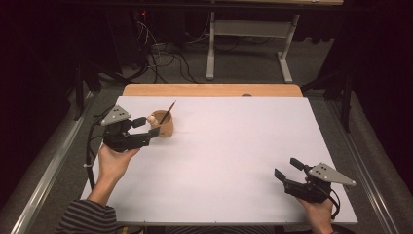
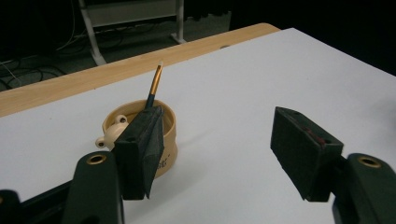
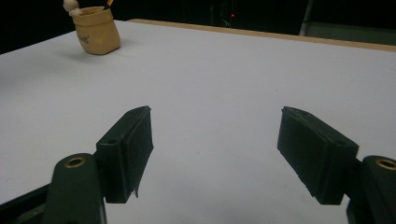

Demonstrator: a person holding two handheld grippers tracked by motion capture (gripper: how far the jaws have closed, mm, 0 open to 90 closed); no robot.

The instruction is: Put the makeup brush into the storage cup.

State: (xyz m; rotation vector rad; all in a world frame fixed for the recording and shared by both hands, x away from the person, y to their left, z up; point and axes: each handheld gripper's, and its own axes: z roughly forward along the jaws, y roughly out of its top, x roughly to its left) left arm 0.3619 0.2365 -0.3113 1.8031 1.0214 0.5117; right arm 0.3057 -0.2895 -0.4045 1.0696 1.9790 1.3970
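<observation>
A tan wooden cup [image 1: 164,126] stands at the table's far left, with a thin dark brush [image 1: 168,112] leaning in it and a small pale bead figure [image 1: 152,118] on its rim. My left gripper [image 1: 149,126] is open just left of the cup, with nothing between its pads. In the left gripper view the cup [image 2: 170,135] sits behind one jaw of the left gripper [image 2: 217,135], and the brush [image 2: 155,84] rises above it. My right gripper [image 1: 286,168] rests open near the front right; in its own view the right gripper [image 3: 215,126] points across bare table toward the distant cup [image 3: 98,32].
A white sheet [image 1: 234,146] covers the table, with a wooden strip [image 1: 209,89] showing along its far edge. Beyond the table stand a grey desk frame [image 1: 210,53] and loose cables [image 1: 160,53] on a dark floor. Metal rails run along both sides.
</observation>
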